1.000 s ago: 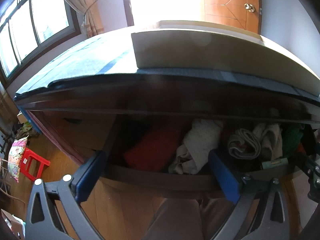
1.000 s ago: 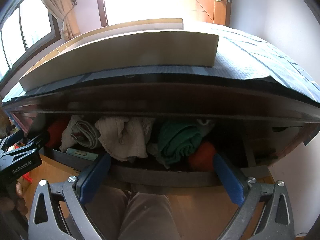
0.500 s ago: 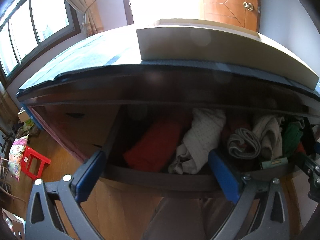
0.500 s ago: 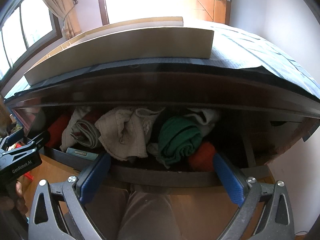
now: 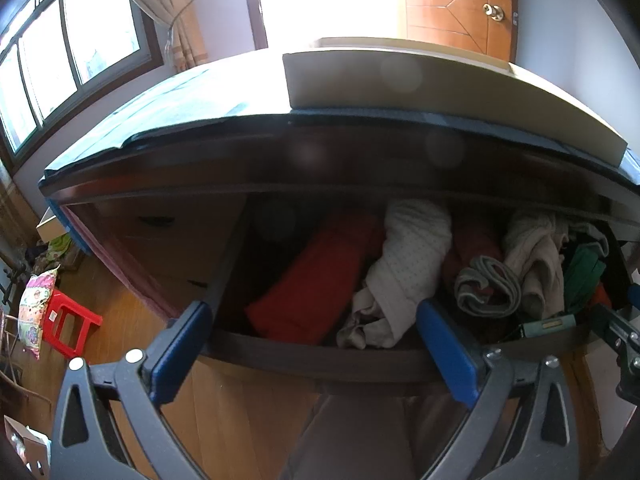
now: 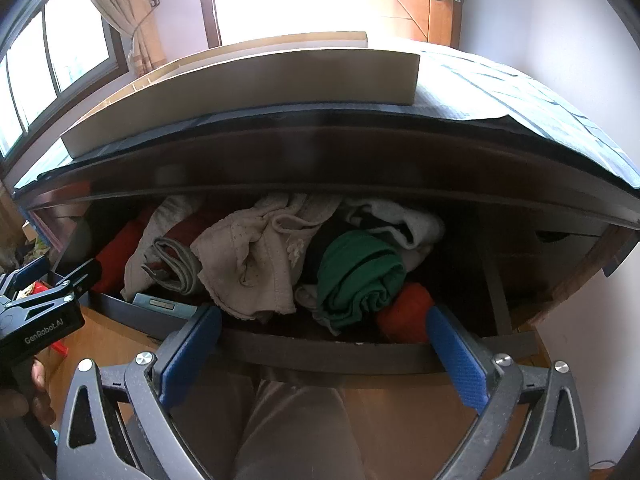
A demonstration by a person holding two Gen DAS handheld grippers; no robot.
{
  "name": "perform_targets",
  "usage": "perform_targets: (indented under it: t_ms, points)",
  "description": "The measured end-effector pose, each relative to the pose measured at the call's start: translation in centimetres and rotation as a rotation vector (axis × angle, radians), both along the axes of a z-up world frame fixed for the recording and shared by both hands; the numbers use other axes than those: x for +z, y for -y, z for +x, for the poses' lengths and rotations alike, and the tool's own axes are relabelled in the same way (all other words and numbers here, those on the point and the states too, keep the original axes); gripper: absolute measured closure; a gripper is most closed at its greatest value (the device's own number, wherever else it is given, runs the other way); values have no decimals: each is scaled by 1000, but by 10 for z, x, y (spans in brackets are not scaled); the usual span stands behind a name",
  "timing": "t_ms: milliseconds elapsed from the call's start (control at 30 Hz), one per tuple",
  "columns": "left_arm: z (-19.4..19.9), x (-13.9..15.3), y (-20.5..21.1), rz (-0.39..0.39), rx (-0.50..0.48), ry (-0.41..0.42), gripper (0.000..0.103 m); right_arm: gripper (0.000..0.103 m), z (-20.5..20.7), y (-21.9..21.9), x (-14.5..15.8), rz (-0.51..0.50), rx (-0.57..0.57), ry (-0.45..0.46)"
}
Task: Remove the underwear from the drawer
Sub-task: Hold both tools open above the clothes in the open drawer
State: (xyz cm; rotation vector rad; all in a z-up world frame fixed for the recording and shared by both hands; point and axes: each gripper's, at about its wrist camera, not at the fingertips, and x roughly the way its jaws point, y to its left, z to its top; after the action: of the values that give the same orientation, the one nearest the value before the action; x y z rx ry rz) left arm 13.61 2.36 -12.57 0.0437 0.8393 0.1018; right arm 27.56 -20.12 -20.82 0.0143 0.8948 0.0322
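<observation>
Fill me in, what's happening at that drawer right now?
A person holds a pair of tongs in each hand in front of an open drawer stuffed with rolled and crumpled clothes. The left tongs face a red bundle and a dotted cream piece; the right tongs face a beige garment and a green roll. Both are open, holding nothing.

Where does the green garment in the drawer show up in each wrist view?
Left wrist: the green garment sits at the far right edge, partly hidden behind the beige cloth.
Right wrist: the green garment lies right of centre, between the beige cloth and an orange roll.
Shared landmark: the grey striped roll, left of the beige cloth in both views.
</observation>
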Motion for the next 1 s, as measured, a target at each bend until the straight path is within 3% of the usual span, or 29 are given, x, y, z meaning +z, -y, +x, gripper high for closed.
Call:
perform_targets:
  t_ms: [1000]
  points:
    - [-20,4,-2,-2,-12,-18,0,0,-25,3,2,1,25,-21]
